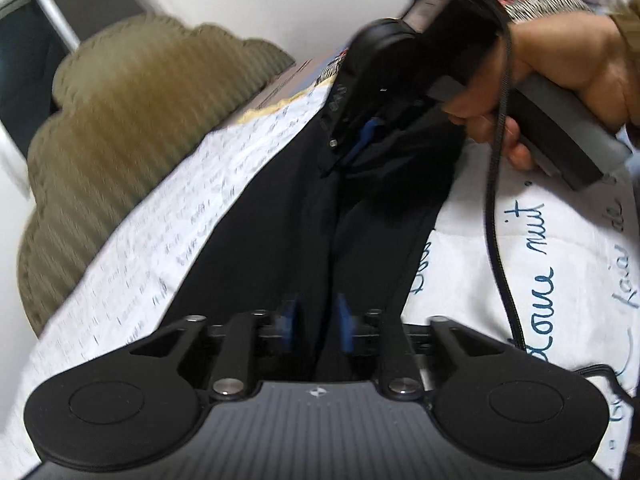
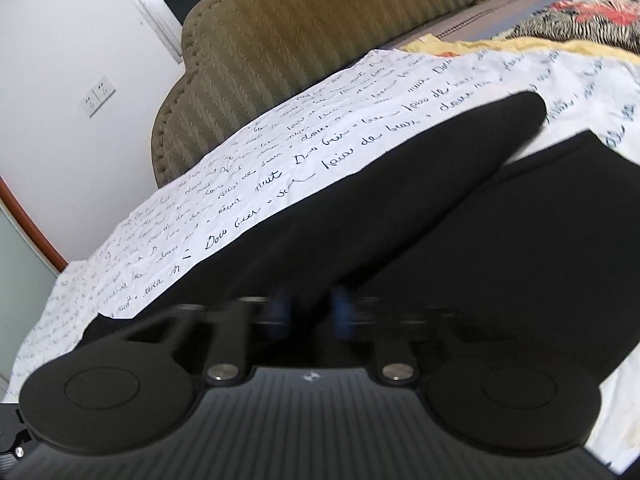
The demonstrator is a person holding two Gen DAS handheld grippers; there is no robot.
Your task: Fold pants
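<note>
Black pants (image 1: 304, 216) lie on the bed (image 1: 520, 248), legs running far from the left gripper (image 1: 316, 326), narrowly parted astride cloth; right gripper (image 1: 352, 148) at the far end, grip unclear.

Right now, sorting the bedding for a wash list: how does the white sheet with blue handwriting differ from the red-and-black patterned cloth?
The white sheet with blue handwriting lies spread flat under the black pants; the red-and-black patterned cloth sits bunched at the far edge. The sheet carries script lines; the cloth has flowers and stripes. Both lie on the bed.
</note>
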